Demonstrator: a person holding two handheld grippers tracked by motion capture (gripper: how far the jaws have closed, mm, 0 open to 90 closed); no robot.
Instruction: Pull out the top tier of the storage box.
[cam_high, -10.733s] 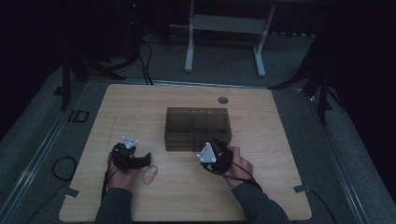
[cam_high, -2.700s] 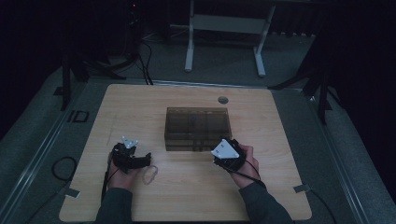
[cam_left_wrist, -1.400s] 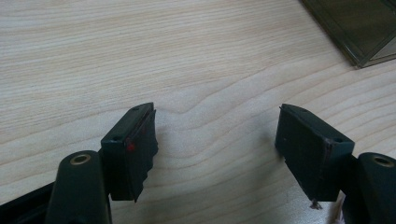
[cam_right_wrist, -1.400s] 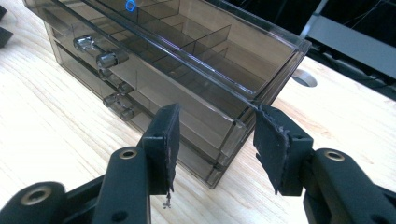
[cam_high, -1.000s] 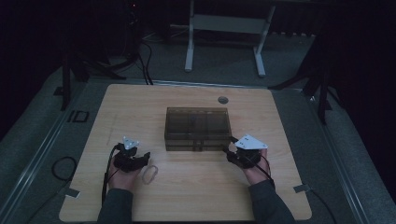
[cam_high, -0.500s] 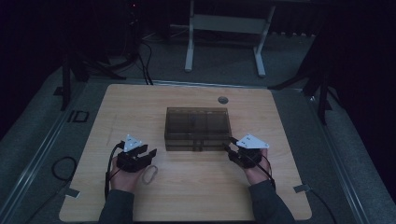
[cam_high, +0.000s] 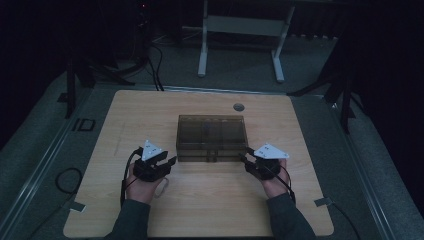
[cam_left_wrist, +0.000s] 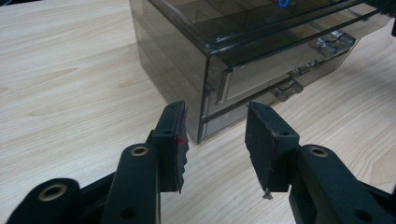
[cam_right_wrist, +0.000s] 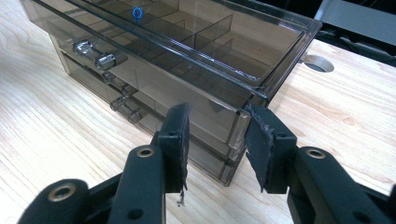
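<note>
A smoky see-through drawer box (cam_high: 211, 132) stands mid-table, its drawer fronts with clear knobs (cam_right_wrist: 106, 59) facing the person. My left gripper (cam_high: 170, 161) hovers at the box's front left corner. In the left gripper view its jaws (cam_left_wrist: 215, 112) have just been closing and stand apart, with the corner of the box (cam_left_wrist: 261, 51) just beyond them and untouched. My right gripper (cam_high: 245, 155) is at the front right corner. Its jaws (cam_right_wrist: 217, 109) have also just narrowed and straddle that corner of the box (cam_right_wrist: 187, 51) without pressing on it. A small blue ring (cam_right_wrist: 136, 12) lies in a top compartment.
A pale loop (cam_high: 161, 187) lies on the wooden table (cam_high: 300, 200) by the left hand. A cable hole (cam_high: 239, 106) sits behind the box. Desk legs and cables stand on the floor beyond the far edge.
My left gripper has lifted and moved up toward the box's front left corner. The right gripper has kept its place at the right corner.
</note>
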